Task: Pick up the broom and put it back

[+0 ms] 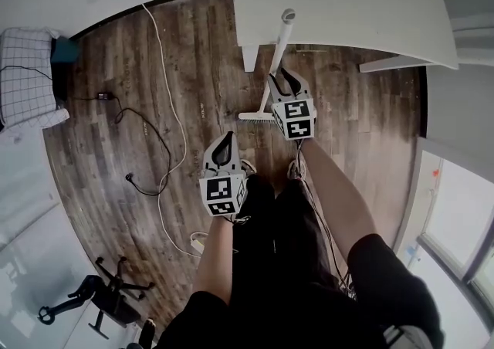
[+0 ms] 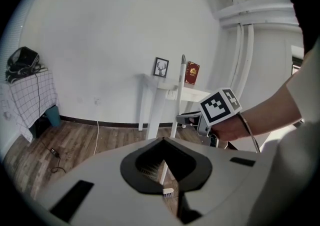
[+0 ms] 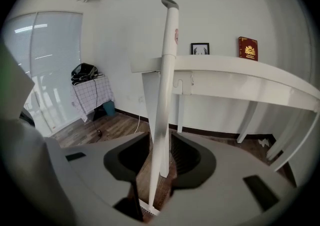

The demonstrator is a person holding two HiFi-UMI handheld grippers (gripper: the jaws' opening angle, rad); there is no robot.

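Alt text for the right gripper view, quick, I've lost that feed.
White broom stands upright between the parted jaws of the right claw, not pinched, its handle leaning on the edge of the white table. A framed picture and a red book sit on the table; wood floor below.

White broom (image 3: 164,95); white table (image 1: 347,0); brown wood-grain floor (image 1: 370,108); black-checked white cloth (image 1: 27,69).

Smooth white broom (image 3: 165,95) (matt wood-grain floor (image 1: 116,154))

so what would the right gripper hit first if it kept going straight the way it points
The broom handle, which already stands between the open jaws; past it, probably the table leg.
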